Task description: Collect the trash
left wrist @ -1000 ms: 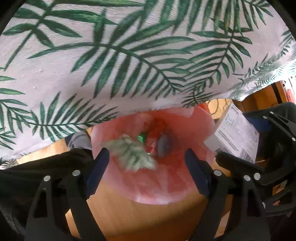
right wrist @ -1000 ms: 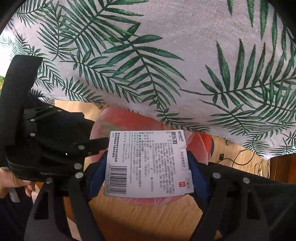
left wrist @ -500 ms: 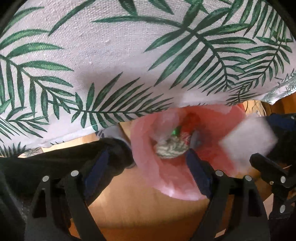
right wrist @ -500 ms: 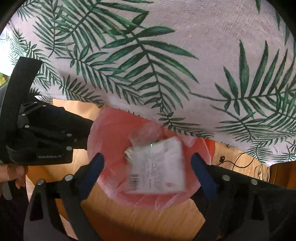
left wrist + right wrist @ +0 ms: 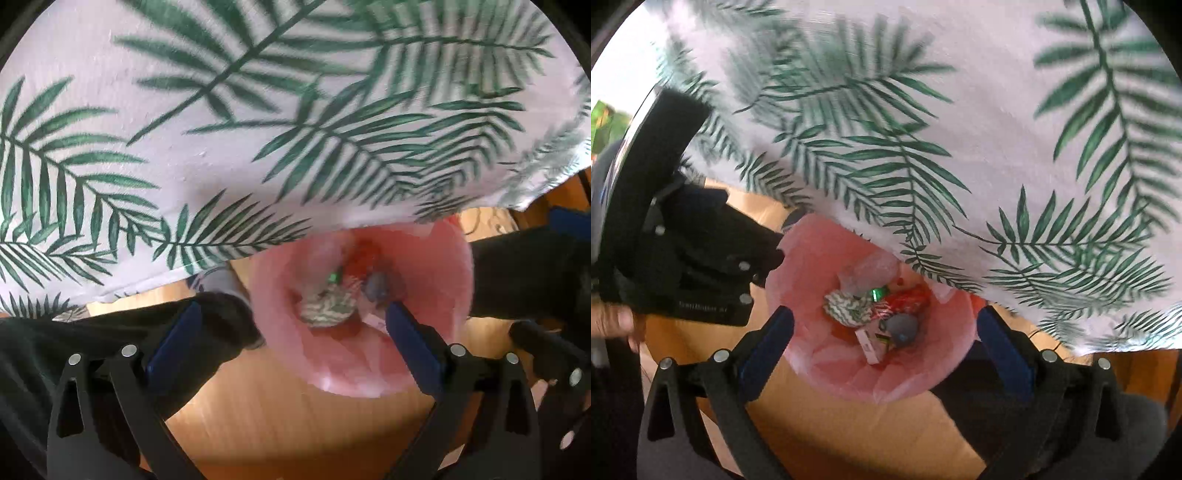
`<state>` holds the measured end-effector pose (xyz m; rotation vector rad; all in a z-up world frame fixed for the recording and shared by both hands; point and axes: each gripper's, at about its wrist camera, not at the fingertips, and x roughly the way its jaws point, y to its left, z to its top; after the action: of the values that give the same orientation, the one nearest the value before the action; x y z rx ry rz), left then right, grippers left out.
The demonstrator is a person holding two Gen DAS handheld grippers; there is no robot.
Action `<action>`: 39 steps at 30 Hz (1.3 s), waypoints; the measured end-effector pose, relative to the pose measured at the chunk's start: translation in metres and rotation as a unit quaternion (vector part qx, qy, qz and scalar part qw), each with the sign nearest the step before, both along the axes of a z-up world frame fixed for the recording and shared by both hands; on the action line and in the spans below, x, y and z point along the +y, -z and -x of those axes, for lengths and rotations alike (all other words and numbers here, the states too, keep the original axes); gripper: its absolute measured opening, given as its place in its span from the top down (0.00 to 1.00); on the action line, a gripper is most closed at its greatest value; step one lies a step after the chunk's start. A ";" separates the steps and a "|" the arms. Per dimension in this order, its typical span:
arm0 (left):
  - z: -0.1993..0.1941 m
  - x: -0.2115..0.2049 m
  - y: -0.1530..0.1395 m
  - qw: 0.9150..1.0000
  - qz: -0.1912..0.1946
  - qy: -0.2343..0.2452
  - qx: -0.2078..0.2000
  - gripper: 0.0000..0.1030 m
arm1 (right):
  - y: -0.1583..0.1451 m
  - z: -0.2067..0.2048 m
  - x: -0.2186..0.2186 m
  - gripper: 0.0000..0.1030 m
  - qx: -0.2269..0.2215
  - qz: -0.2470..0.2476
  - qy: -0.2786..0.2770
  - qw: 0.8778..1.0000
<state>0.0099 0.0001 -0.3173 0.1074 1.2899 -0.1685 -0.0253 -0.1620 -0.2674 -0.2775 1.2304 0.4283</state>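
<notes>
While both grippers point down, the biggest thing in sight is the white cloth (image 5: 979, 122) with green palm leaves printed on it. It looks woven and a bit rough, and it hangs over the far side of the bin, hiding that part of the rim. Under its hanging edge is a wooden floor (image 5: 827, 424), smooth and light brown.

On the floor stands the round bin, lined with a thin pink plastic bag (image 5: 820, 258). The bag (image 5: 432, 280) is crinkly and lets some light through, and it folds over the rim. All the trash lies at the bottom of the bag. A crumpled wad with green and white stripes (image 5: 846, 306) sits at the middle. Beside it is a shiny red wrapper (image 5: 908, 299), and a bit of clear plastic (image 5: 871, 273) lies on the far side. A small grey round thing (image 5: 903, 328) and a little white box (image 5: 868, 345) with print on it rest at the near side. A tiny bright green spot (image 5: 877, 294) shows too.

The right gripper (image 5: 886, 343) hangs over the bin with its blue-padded fingers spread wide, and they have just been opening; nothing is between them but the bin below. The left gripper (image 5: 291, 332) sits over the bin's left rim, fingers also spread wide and just opened, holding nothing. A hand (image 5: 613, 321) grips the left gripper's black body at the left edge of the right wrist view.
</notes>
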 end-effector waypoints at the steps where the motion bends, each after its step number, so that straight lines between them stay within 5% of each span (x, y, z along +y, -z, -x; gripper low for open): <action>1: 0.001 -0.002 -0.002 1.000 0.003 0.005 0.001 0.06 | -0.002 0.004 0.002 0.05 0.000 0.006 -0.013 1.000; 4: 0.001 -0.006 -0.003 1.000 -0.016 0.012 0.005 0.06 | -0.006 0.010 0.001 0.05 -0.007 0.022 -0.028 0.999; 7: 0.005 -0.013 -0.004 0.997 -0.074 0.020 0.004 0.06 | -0.009 0.014 -0.001 0.05 -0.004 0.031 -0.032 0.999; 10: 0.015 -0.019 -0.020 0.993 -0.104 0.039 -0.038 0.06 | -0.015 0.020 -0.003 0.05 -0.005 0.037 -0.033 0.999; 19: 0.022 -0.010 -0.033 0.999 0.002 0.050 -0.010 0.06 | -0.014 0.031 -0.003 0.05 -0.013 0.041 -0.035 0.998; 39: 0.031 -0.009 -0.042 0.997 -0.006 0.075 -0.016 0.06 | -0.016 0.023 -0.023 0.05 0.017 0.009 0.011 1.000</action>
<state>-0.0213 -0.0087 -0.2756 0.2166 1.2518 -0.2870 -0.0481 -0.1846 -0.2514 -0.2738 1.2710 0.4045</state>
